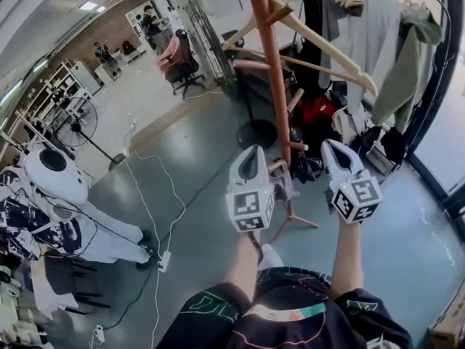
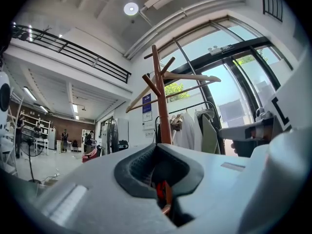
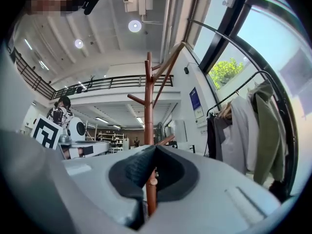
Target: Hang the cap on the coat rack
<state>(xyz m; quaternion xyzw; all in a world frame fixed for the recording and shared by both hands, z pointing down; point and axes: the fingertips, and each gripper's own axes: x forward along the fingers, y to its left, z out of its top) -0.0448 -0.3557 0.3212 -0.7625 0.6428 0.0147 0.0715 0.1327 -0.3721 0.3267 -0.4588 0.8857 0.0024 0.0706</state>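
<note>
Head view: left gripper (image 1: pixel 253 155) and right gripper (image 1: pixel 333 147) are raised side by side, pointing roughly level at the coat rack (image 1: pixel 272 71). Its pole stands at 12 o'clock between them.

Both gripper views: jaws pressed together tip to tip, nothing clamped. Only the pole shows past the notch.

Cap: not in any view. It's in neither gripper and on no peg that shows.
- Wooden hanger (image 1: pixel 320 38) sits in the upper fork, arm running out toward 3 o'clock.
- Short peg (image 1: pixel 251 64) at 9 o'clock of the pole is bare, and so are the lower ones at 3 o'clock.
- Rack top is cut off here, but the gripper views show the top prongs bare too.
- Clothes rail (image 1: pixel 378 42) at 2 o'clock carries garments only, as far as I can tell.

Stage is open: empty, closed grippers at the rack don't say where the cap is.

My read for a clean hang on this rack:
- Pick a bare up-angled peg clear of the hanger arm.
- Grip the cap by its brim.
- Bring the crown over the peg tip from above and let it settle before releasing.
- Pole is slim on splayed legs (image 1: pixel 294 222), so avoid side load.
</note>
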